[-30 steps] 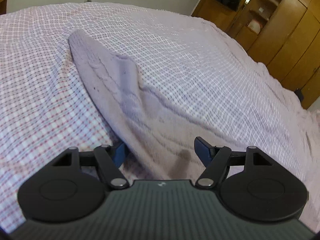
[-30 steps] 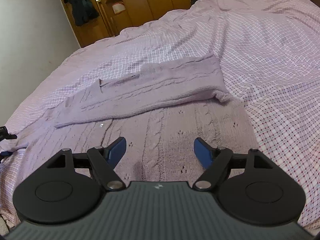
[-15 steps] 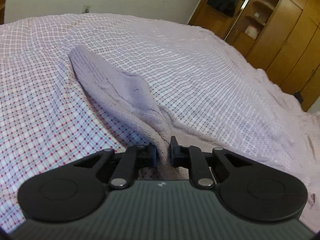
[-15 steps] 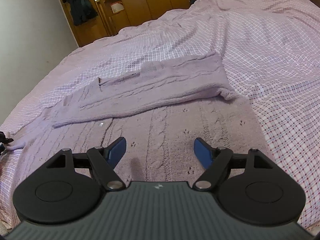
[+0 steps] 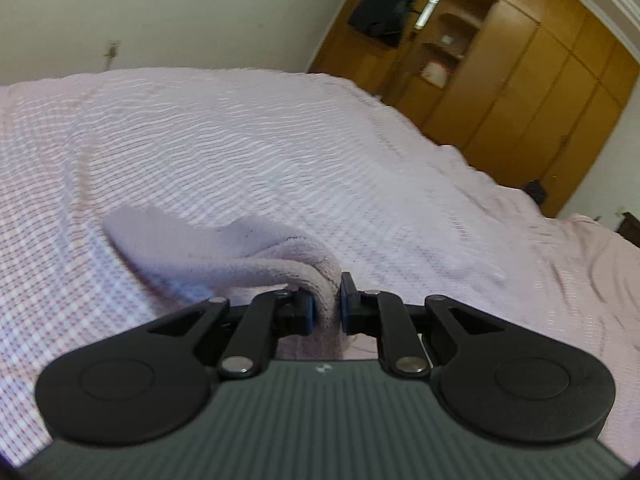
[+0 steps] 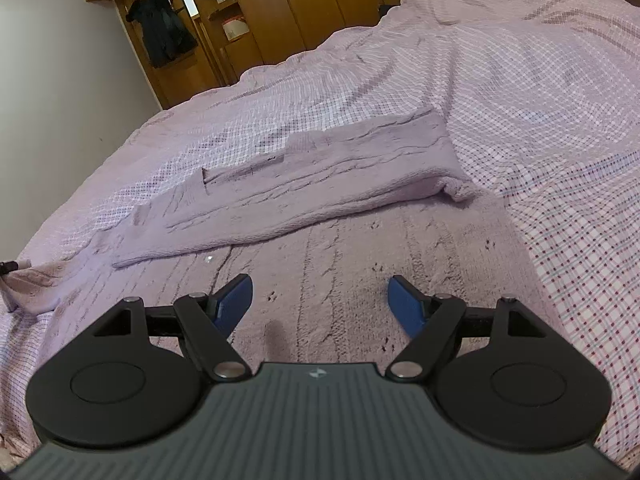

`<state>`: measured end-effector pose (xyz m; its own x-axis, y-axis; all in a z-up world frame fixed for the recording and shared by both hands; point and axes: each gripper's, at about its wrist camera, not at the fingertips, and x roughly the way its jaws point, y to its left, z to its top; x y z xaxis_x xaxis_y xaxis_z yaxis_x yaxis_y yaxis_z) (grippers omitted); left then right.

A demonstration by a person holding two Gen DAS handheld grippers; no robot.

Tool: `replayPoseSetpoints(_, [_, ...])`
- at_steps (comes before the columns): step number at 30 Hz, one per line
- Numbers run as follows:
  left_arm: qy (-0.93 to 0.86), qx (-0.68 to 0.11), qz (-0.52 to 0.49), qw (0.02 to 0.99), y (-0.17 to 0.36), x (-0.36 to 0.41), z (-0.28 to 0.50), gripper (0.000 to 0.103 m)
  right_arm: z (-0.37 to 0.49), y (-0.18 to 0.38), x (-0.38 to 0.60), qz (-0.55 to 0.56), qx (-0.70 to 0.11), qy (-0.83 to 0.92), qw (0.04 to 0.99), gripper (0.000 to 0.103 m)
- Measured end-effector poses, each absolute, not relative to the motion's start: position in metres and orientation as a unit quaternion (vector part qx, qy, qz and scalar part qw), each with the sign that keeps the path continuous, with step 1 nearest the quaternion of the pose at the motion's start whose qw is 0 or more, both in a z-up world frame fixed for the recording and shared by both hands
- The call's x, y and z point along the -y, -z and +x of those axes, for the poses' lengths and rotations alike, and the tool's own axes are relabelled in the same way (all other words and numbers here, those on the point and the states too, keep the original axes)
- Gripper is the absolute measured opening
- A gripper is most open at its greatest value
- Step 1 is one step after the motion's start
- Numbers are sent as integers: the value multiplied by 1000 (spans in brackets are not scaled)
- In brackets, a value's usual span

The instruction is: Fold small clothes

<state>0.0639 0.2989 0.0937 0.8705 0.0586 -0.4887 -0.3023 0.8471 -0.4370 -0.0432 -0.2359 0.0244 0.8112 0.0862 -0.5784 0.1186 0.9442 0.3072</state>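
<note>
Sweater [image 6: 352, 248] was a lilac cable-knit, spread on the checked bedspread [image 6: 540, 92] w/ one sleeve [image 6: 320, 176] already folded across the body. Your left gripper [image 5: 326, 306] had its jaws pinched narrow on the other sleeve [image 5: 224, 248], lifted off the bed; right gripper [image 6: 320, 300] hung wide apart over the hem, holding nothing. Imo that knit's soft, floppy, stretchy, so grab near the cuff or the seam. Left view was blurry, and the sleeve's far end was hard to make out.
</note>
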Motion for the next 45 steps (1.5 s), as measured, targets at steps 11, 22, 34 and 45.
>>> replayPoseSetpoints(11, [7,-209,-240,948,-125,-208,65,14,-48,-29,246,178,-300,15,937,80])
replayPoseSetpoints(22, [77,-260,-232,934,-87,-121,86,14,-52,-29,250,185,-301,12,935,80])
replayPoseSetpoints(34, [102,-368,-161,910,-32,-92,66,30,-30,-38,226,175,-334,-42,925,80])
replayPoseSetpoints(45, [94,-394,-121,906,-50,-108,31,55,18,-57,168,168,-381,-136,899,80])
